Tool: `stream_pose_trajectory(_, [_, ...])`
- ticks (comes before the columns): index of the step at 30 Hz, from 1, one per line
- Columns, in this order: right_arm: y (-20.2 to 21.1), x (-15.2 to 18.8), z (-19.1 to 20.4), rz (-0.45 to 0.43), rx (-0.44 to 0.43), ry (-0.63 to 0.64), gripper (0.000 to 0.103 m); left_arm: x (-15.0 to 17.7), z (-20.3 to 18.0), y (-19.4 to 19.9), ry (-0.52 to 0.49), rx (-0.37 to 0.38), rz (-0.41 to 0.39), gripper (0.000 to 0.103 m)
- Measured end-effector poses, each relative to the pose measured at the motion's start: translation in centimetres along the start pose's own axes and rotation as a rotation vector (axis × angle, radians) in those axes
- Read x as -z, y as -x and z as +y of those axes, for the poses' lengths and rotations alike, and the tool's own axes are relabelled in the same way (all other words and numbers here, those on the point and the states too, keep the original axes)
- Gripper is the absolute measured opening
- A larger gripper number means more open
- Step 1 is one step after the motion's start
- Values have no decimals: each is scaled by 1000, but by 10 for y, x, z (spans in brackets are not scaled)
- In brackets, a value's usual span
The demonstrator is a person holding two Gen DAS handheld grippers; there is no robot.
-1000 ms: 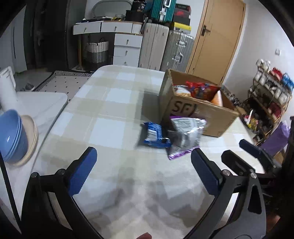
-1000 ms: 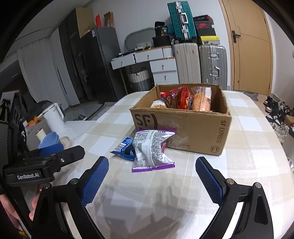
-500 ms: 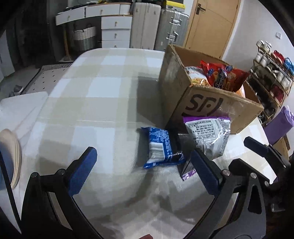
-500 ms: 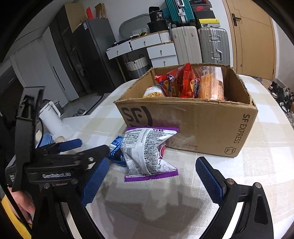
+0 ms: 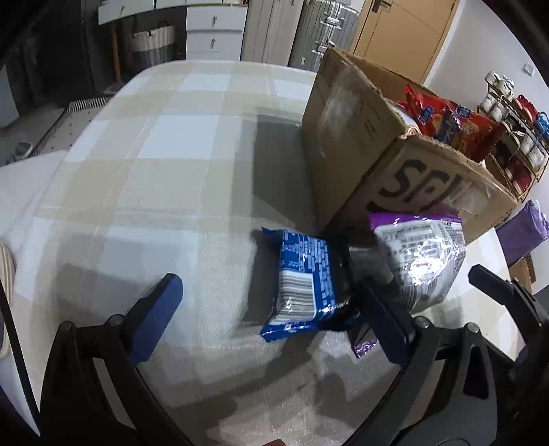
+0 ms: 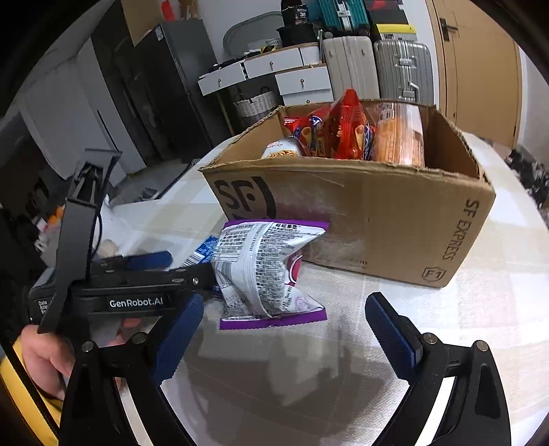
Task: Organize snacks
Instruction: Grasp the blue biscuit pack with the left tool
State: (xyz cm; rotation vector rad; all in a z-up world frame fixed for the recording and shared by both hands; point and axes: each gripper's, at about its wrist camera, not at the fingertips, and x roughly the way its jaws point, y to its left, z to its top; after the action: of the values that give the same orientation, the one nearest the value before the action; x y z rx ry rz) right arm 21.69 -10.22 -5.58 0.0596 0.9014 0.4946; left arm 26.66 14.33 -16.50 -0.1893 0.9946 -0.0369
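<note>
A blue snack packet (image 5: pixel 303 283) lies on the checked tablecloth beside a silver-and-purple snack bag (image 5: pixel 420 255) that leans on a cardboard SF box (image 5: pixel 346 137). The box holds red and orange snack bags (image 6: pixel 338 133). My left gripper (image 5: pixel 271 317) is open, its right finger next to the blue packet's right edge. My right gripper (image 6: pixel 284 336) is open just before the purple bag (image 6: pixel 264 271). The blue packet (image 6: pixel 202 250) is mostly hidden in the right wrist view behind the left gripper (image 6: pixel 151 271).
The cardboard box (image 6: pixel 377 212) stands close behind both packets. White drawers (image 5: pixel 212 31), a basket and suitcases (image 6: pixel 401 68) stand behind the table. A shelf rack (image 5: pixel 514 137) is at the right. A lower white surface (image 5: pixel 20 192) adjoins the table's left edge.
Both grippers have moved forward and down toward the two packets. The left gripper's fingers now reach the blue packet; the right gripper has closed in on the purple bag. Both stayed open.
</note>
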Motion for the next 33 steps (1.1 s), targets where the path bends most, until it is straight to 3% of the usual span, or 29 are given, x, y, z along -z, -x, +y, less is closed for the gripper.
stream_pose_trajectory(2, [-5,0,-1,11,5,-9,97,0,-2,-2,-11,-10,-6,96])
stream_pose_trajectory(5, [-15,1,2,57,-11,-18,97,-2,-6,-6,-49,-55,-10,69])
stream_pose_trajectory(6, [-16,-1,3,61,-12,-11,97,-3,-7,-6,-66,-64,-17,54])
stream_pose_trajectory(9, [-19,0,19,58,14,62,97,1,-8,-1,-74,-47,-15,51])
stream_pose_trajectory(11, [-21,1,28,50,32,97,97,3,-9,2,-94,-44,-17,40])
stream_pose_trajectory(19, [-38,-4,41,64,140,129,97,10,8,14,-74,-59,-24,40])
stream_pose_trajectory(22, [-39,-7,43,56,114,107,97,13,14,25,-70,-63,-40,40])
stream_pose_trajectory(30, [-68,-15,64,101,165,105,97,25,26,57,-52,-86,-79,40])
stream_pose_trajectory(32, [-73,-15,66,104,178,102,91,28,30,63,-48,-82,-83,40])
stream_pose_trajectory(33, [-76,-17,67,108,175,100,80,29,31,66,-47,-84,-86,40])
